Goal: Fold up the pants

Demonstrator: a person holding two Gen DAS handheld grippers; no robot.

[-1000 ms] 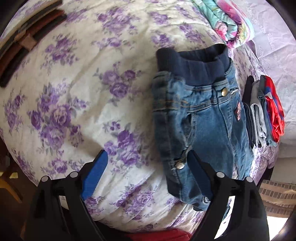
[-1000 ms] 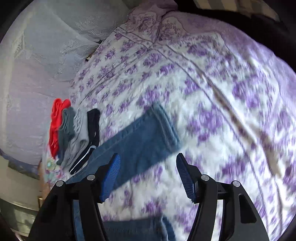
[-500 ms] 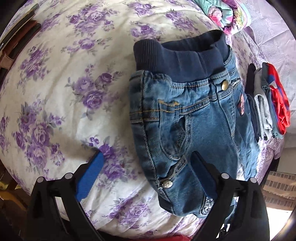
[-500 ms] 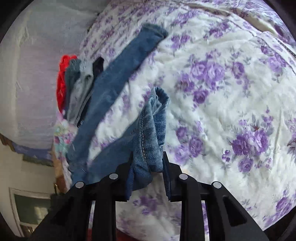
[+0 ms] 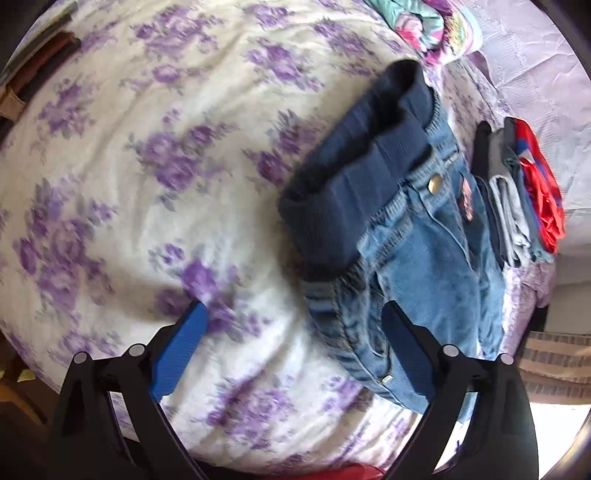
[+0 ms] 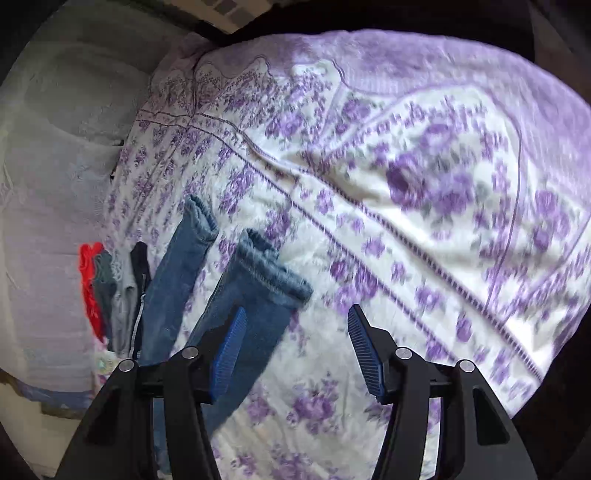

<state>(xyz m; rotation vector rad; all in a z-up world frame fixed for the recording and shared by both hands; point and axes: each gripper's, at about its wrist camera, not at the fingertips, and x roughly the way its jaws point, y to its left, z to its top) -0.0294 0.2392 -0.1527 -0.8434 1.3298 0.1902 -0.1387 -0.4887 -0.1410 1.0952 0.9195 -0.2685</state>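
Small blue jeans (image 5: pixel 417 258) with a dark ribbed waistband (image 5: pixel 354 184) lie on the purple-flowered bedspread (image 5: pixel 129 122). My left gripper (image 5: pixel 291 350) hovers wide open over the hip side; the denim runs under its right finger (image 5: pixel 404 354), and neither pad presses on it. In the right wrist view both legs lie flat and apart, the nearer cuff (image 6: pixel 275 277) just ahead of my right gripper (image 6: pixel 295 350). Its jaws are opening, and the near leg (image 6: pixel 266 328) lies on the bedspread (image 6: pixel 406 258) below the left finger (image 6: pixel 229 354), free of the pads.
A stack of folded clothes (image 5: pixel 521 192), red, grey and dark, sits by the jeans (image 6: pixel 110 291). A colourful bundle (image 5: pixel 432 26) lies at the far side. The bed's edge runs close below my left gripper; dark items (image 5: pixel 40 62) lie at far left.
Half a second ago my right gripper was shut on a bunched leg cuff; it has let go, and that leg now lies flat. In the left view the jeans have turned.
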